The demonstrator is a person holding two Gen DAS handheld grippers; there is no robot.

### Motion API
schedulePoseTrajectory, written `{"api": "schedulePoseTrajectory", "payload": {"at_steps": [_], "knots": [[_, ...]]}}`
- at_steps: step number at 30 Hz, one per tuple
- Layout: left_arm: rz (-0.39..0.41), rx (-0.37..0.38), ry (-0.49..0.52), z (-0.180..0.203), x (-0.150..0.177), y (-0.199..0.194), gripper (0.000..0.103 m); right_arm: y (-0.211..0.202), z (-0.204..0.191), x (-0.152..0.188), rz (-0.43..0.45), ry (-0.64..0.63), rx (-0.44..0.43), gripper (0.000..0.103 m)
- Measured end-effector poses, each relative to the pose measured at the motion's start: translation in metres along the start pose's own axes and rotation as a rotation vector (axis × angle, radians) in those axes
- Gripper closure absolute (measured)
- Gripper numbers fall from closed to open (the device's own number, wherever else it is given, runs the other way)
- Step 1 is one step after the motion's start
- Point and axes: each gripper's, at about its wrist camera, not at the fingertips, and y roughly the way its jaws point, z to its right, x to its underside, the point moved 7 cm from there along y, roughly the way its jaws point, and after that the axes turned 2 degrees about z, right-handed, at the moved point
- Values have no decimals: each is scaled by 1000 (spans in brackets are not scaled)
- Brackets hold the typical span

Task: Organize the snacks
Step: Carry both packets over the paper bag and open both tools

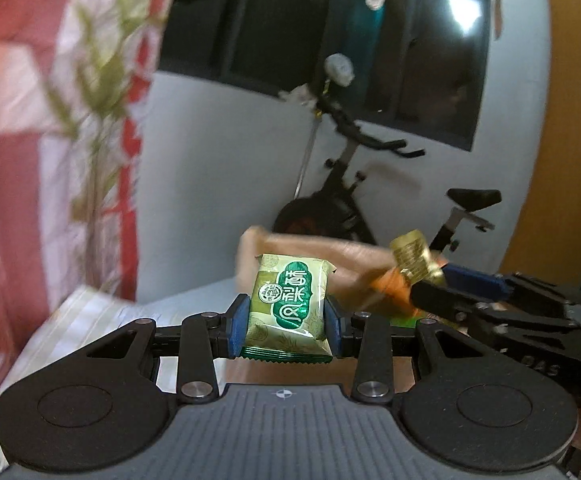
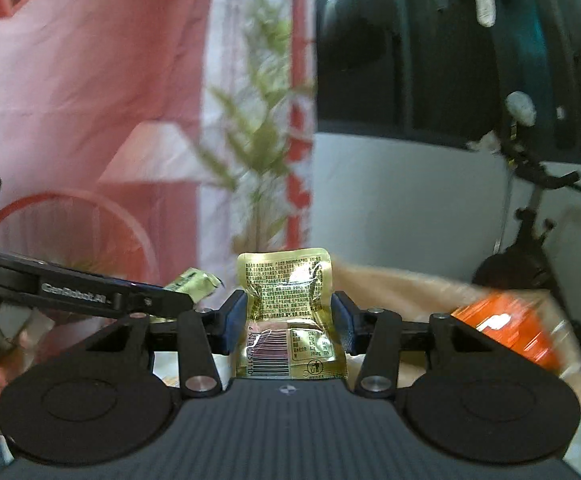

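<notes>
2 snack packets are held off the surface. A green packet (image 1: 288, 307) is clamped upright between the blue pads of the left gripper (image 1: 286, 320). A gold packet (image 2: 290, 316) with a barcode is pinched upright in the right gripper (image 2: 290, 320). A beige bag (image 1: 310, 252) lies just beyond, with an orange packet (image 2: 506, 332) at its right. An exercise bike (image 1: 354, 184) is seen far behind.
</notes>
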Motion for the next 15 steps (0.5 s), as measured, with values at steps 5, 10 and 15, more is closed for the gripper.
{"api": "schedulePoseTrajectory", "payload": {"at_steps": [5, 10, 15], "knots": [[-17, 41, 0, 23, -17, 44, 62, 23, 47, -10, -30, 30, 61, 54], [-75, 26, 16, 30, -12, 82, 62, 37, 82, -5, -78, 53, 114, 54], [-121, 23, 10, 30, -4, 100, 61, 38, 96, 4, -120, 66, 121, 51]]}}
